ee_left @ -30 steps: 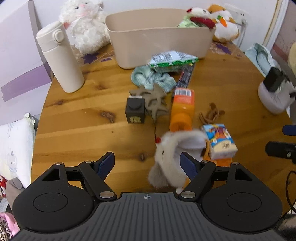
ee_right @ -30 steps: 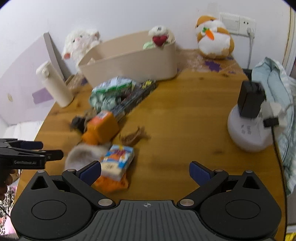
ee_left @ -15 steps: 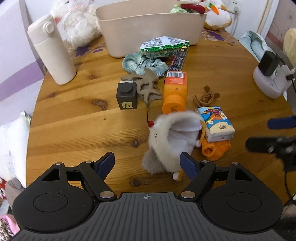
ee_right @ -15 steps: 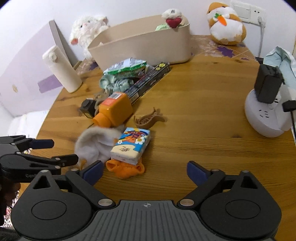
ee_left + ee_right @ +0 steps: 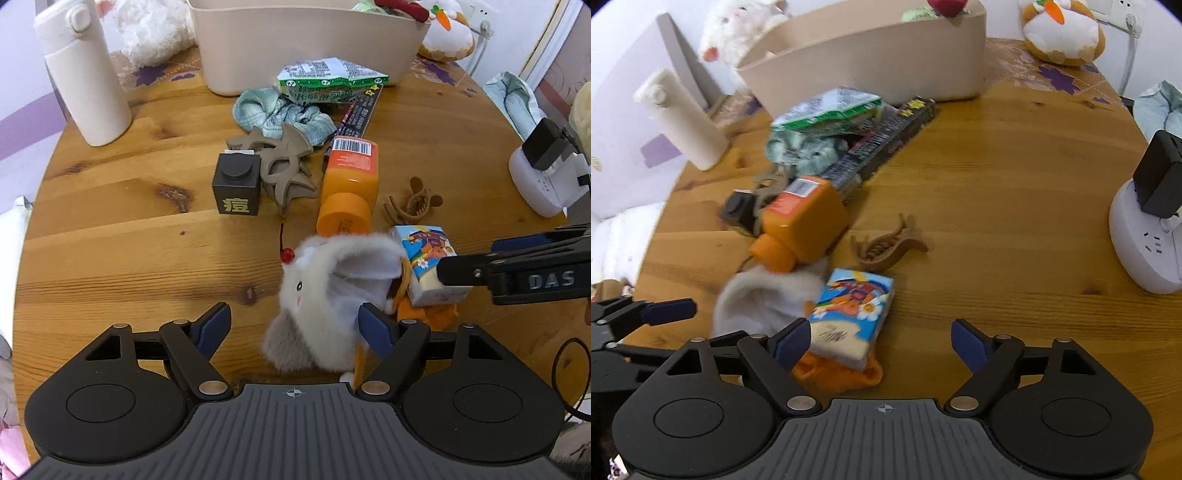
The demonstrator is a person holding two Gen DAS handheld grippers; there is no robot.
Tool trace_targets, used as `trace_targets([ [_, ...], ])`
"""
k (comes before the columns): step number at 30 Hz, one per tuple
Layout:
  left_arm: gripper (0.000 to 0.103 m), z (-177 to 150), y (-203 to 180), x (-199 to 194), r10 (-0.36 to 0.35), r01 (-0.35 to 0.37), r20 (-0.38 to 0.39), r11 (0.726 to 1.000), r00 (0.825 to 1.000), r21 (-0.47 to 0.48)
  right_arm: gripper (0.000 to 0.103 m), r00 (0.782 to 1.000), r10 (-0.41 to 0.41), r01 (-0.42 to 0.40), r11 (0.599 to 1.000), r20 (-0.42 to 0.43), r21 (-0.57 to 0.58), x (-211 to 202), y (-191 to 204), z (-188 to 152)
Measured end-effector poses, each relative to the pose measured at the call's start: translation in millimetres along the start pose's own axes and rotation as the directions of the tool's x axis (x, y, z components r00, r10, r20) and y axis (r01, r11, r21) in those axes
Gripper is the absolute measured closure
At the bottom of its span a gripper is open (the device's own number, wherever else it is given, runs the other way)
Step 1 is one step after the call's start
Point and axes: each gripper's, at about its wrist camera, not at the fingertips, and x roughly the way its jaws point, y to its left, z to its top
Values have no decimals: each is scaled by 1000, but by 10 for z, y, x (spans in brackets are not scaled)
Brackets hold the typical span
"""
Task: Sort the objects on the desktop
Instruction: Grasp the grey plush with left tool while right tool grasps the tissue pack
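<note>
— Where does the left gripper (image 5: 293, 325) stand?
— Jaws apart over the grey plush toy (image 5: 325, 295), which lies between them on the wooden table (image 5: 110, 258); its right pad looks to brush the fur, no squeeze.
— And the right gripper (image 5: 881, 341)?
— Its jaws are closing (nothing pressed), with the tissue pack (image 5: 849, 314) partly between them, lying on an orange cloth (image 5: 838, 373) beside the orange bottle (image 5: 801, 225)
</note>
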Motion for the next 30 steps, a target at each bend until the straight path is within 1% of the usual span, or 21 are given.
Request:
trace_targets([
  [1, 25, 13, -2, 24, -2, 2, -5, 1000, 1000, 1, 27, 1000, -10, 10, 1000, -14, -3, 32, 6, 19],
  [2, 25, 24, 1, 41, -4, 4, -6, 1000, 1000, -3, 28, 1000, -13, 12, 1000, -23, -7, 60, 15, 39],
  [6, 25, 66, 36, 104, -20, 19, -10, 999, 1000, -26, 28, 1000, 10, -10, 1000, -29, -17, 129, 66, 107],
  [10, 25, 95, 18, 155, -36, 36, -7, 999, 999, -20, 28, 999, 13, -15, 999, -51, -30, 221, 115, 155],
  [12, 25, 106, -15, 205, -43, 43, -14, 999, 999, -5, 28, 998, 5, -8, 999, -68, -44, 284, 147, 161],
  [15, 25, 114, -56, 311, -16, 17, -29, 999, 999, 34, 29, 996, 6, -12, 998, -91, -57, 364, 189, 173],
  [16, 25, 115, -66, 322, -12, 13, -19, 999, 1000, 49, 30, 995, -1, -6, 998, -101, -68, 388, 208, 175],
  [18, 25, 113, -85, 336, -6, 6, 0, 998, 1000, 70, 32, 995, -11, 2, 995, -95, -96, 390, 246, 181],
  [20, 27, 109, -102, 343, -5, 4, 15, 997, 1000, 82, 37, 996, -19, 9, 994, -87, -111, 389, 255, 195],
  [21, 31, 106, -116, 341, -5, 3, 22, 996, 1000, 92, 41, 997, -21, 12, 993, -78, -114, 383, 252, 196],
  [22, 34, 98, -136, 335, -7, 4, 31, 994, 1000, 108, 47, 997, -24, 16, 993, -71, -116, 378, 245, 194],
  [23, 41, 91, -161, 324, -14, 9, 37, 991, 999, 130, 50, 998, -27, 19, 993, -64, -117, 372, 240, 186],
  [24, 50, 86, -187, 314, -21, 15, 39, 989, 999, 146, 55, 998, -28, 21, 992, -58, -121, 363, 243, 172],
  [25, 53, 78, -214, 297, -30, 24, 40, 987, 999, 158, 57, 998, -34, 26, 991, -54, -128, 366, 254, 166],
  [27, 64, 61, -239, 283, -38, 32, 37, 985, 999, 169, 58, 998, -41, 34, 988, -45, -153, 360, 275, 136],
  [29, 72, 41, -243, 262, -50, 44, 32, 984, 998, 171, 59, 998, -43, 36, 986, -41, -164, 351, 297, 101],
  [30, 74, 25, -238, 252, -53, 47, 30, 985, 998, 166, 60, 998, -47, 39, 986, -42, -164, 348, 310, 82],
])
